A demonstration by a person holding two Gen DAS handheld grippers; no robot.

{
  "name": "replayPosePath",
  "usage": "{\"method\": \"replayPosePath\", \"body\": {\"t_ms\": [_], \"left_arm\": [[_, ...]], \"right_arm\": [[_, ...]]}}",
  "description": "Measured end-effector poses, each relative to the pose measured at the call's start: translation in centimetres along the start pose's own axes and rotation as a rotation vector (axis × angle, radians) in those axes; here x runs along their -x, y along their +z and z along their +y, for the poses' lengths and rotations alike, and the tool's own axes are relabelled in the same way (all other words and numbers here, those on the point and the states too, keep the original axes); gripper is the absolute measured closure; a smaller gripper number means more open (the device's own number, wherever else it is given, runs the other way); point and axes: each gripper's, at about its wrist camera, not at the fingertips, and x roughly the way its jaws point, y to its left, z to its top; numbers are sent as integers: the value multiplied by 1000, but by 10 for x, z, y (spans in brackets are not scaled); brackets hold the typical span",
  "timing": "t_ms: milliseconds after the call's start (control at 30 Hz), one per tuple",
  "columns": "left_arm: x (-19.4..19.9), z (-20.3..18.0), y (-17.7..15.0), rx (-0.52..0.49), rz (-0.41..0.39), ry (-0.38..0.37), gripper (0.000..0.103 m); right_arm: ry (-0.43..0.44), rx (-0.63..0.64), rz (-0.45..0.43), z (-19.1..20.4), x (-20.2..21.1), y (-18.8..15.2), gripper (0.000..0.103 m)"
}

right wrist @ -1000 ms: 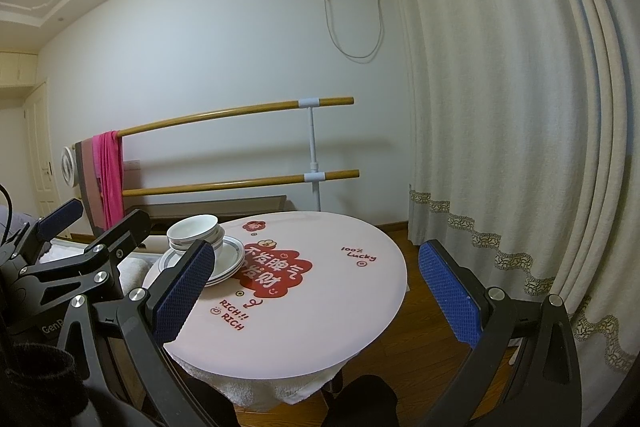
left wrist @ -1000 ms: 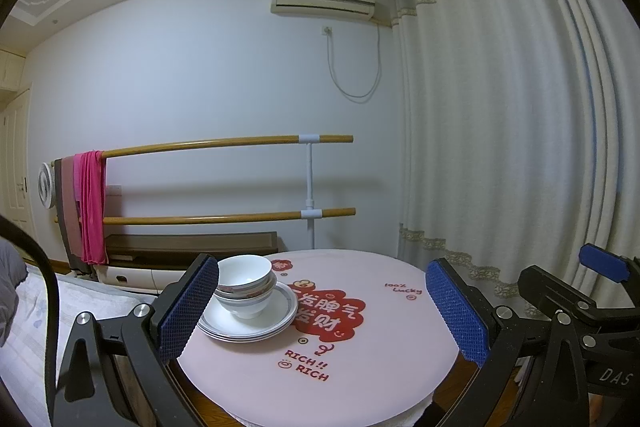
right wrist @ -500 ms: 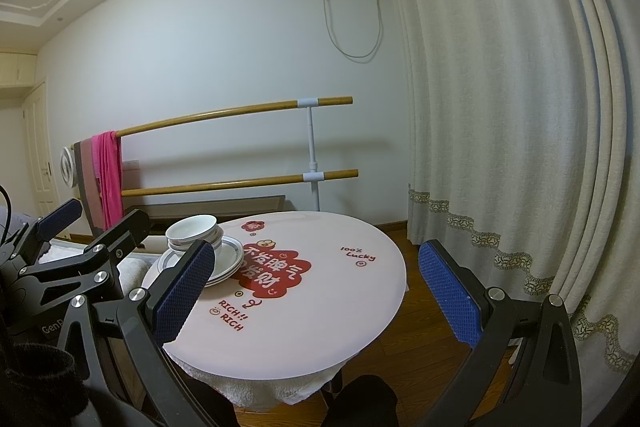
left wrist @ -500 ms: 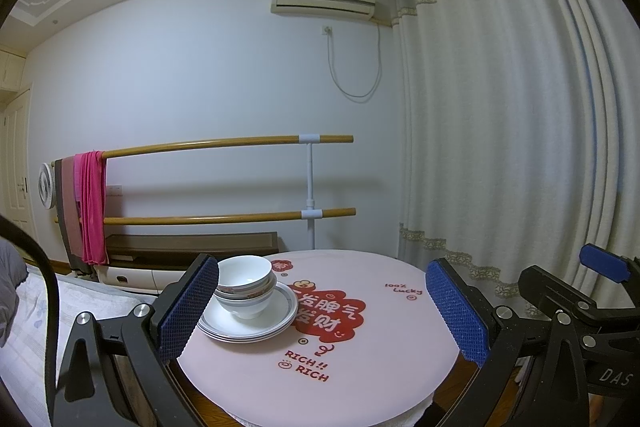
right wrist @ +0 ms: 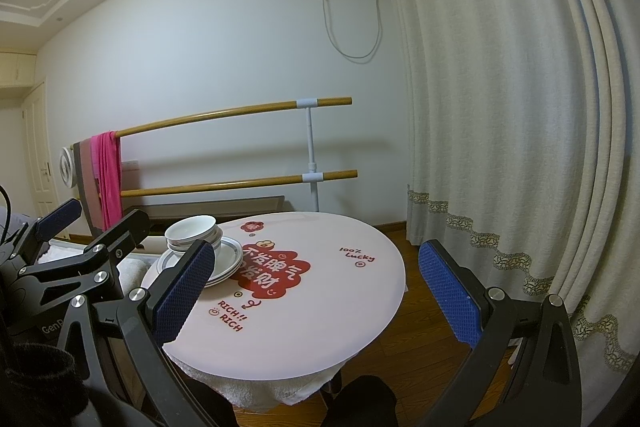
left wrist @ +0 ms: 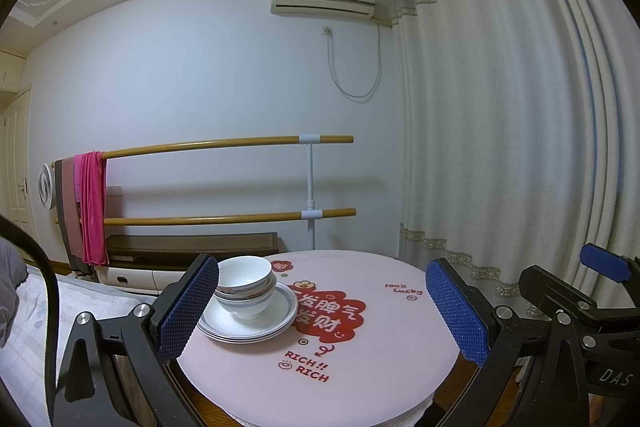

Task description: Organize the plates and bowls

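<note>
Nearest, the left gripper and the right gripper were spread wide, holding nothing. Beyond them, nested bowls sat on stacked plates at the left of the round pink table. Farther back hung curtains.

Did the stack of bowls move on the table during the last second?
No. The stack of bowls sits at the same spot beside the red print.
</note>
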Motion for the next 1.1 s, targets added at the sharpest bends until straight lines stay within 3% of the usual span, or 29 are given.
{"method": "replayPosePath", "body": {"t_ms": [1100], "left_arm": [[0,0,0,-3,2,2,1]], "right_arm": [[3,-5,5,-4,0,-1,0]]}}
